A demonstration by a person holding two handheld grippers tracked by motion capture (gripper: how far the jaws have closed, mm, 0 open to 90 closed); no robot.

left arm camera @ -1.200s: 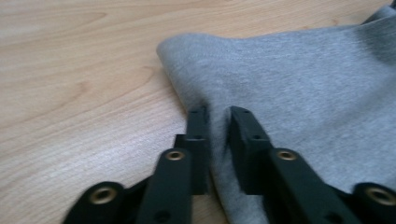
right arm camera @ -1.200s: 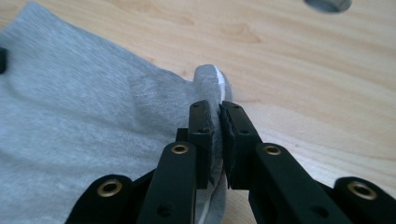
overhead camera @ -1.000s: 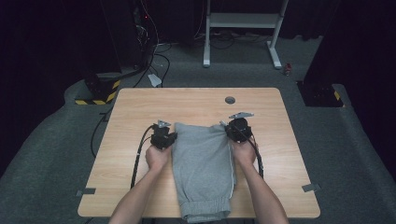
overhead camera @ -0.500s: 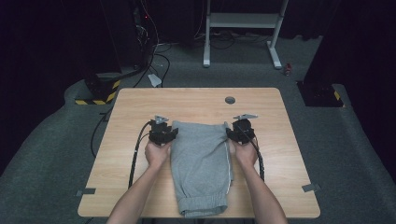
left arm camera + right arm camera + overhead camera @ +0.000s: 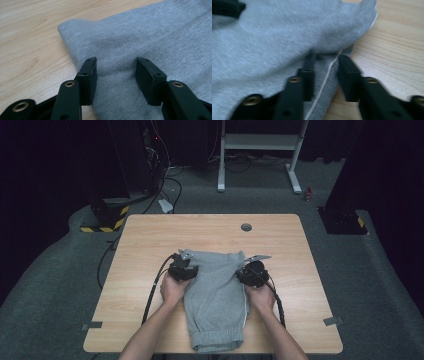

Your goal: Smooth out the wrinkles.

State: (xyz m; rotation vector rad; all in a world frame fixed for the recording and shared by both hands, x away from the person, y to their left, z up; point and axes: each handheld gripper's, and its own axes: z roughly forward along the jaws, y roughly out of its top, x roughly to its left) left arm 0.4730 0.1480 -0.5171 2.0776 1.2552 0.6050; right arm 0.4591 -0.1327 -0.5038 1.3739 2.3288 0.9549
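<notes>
A: Grey sweatpants lie folded on the table, middle near edge. Soft, light, floppy, so grab at the far corners.

B: Left gripper has just been opening, jaws apart over the cloth, nothing pinched. Right gripper has just been closing, astride the white-piped side seam; clamped or not, cannot tell. The high view gives the whole layout.

Both forearms are bare, with no sleeves. Each hand carries a black gripper: the left gripper and right gripper have a grey three-cornered plate on top and a trailing black cable. Their flat black jaws bear brass-coloured rivets and small screws.
</notes>
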